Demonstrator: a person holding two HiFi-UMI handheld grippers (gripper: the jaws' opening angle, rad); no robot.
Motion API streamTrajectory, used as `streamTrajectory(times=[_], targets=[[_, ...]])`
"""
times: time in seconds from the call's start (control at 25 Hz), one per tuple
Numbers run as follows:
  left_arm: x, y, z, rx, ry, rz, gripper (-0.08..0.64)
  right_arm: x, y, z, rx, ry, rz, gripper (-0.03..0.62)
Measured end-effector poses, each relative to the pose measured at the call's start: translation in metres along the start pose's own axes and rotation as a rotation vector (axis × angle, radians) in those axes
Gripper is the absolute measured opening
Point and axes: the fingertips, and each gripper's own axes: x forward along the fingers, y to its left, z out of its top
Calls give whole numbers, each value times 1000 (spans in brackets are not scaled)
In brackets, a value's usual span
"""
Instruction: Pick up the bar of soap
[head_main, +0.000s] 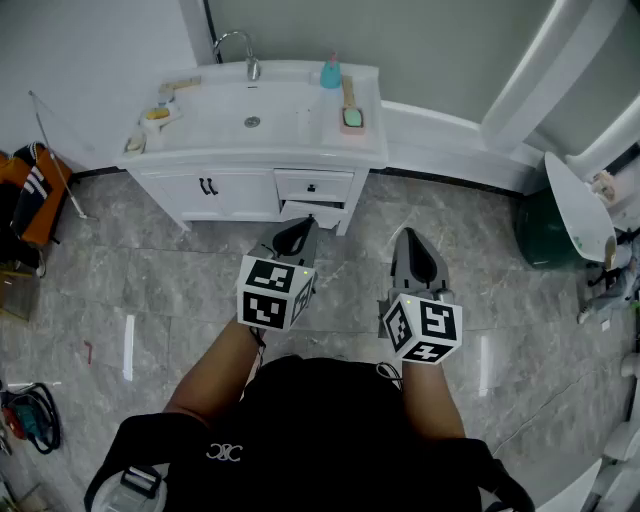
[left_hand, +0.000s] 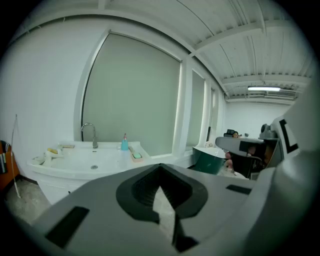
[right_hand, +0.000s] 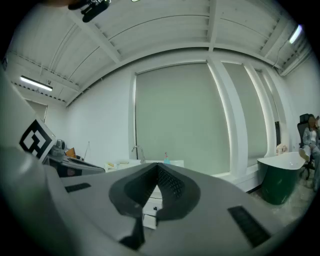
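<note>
- A white sink cabinet (head_main: 262, 150) stands against the far wall, with a chrome tap (head_main: 240, 48) at the back of the basin.
- The bar of soap (head_main: 157, 114), yellow, lies in a white dish at the left front corner of the counter, well apart from both grippers.
- On the counter's right side there is a blue bottle (head_main: 330, 73), and in front of it a green-headed brush (head_main: 352, 116) on a pink tray.
- One small drawer (head_main: 312, 210) under the basin hangs slightly open, and the cabinet doors beside it have dark handles.
- The floor (head_main: 150, 285) is glossy grey stone tile.
- To the right sits a dark green bathtub (head_main: 560, 225) with a white rim, and an orange and black bag (head_main: 30, 190) lies on the left by the wall.
- The left gripper (head_main: 291, 238) is held out over the floor before the cabinet, its jaws together with nothing between them.
- The right gripper (head_main: 418, 256) is level beside it, its jaws also closed and empty.
</note>
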Motion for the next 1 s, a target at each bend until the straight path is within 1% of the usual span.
streamTrajectory(times=[0.12, 0.28, 0.52, 0.8, 1.0], targets=[[6, -10, 3, 8, 2, -1, 8, -4, -8, 1, -2, 0, 7, 6], [9, -27, 5, 17, 6, 1, 8, -12, -21, 0, 20, -3, 20, 6], [14, -56, -1, 30, 24, 9, 8, -29, -41, -7, 3, 14, 38, 6], [11, -89, -7, 33, 27, 44, 8, -50, -59, -12, -7, 24, 98, 6], [4, -105, -12, 37, 23, 66, 8, -65, -71, -16, 9, 14, 111, 6]])
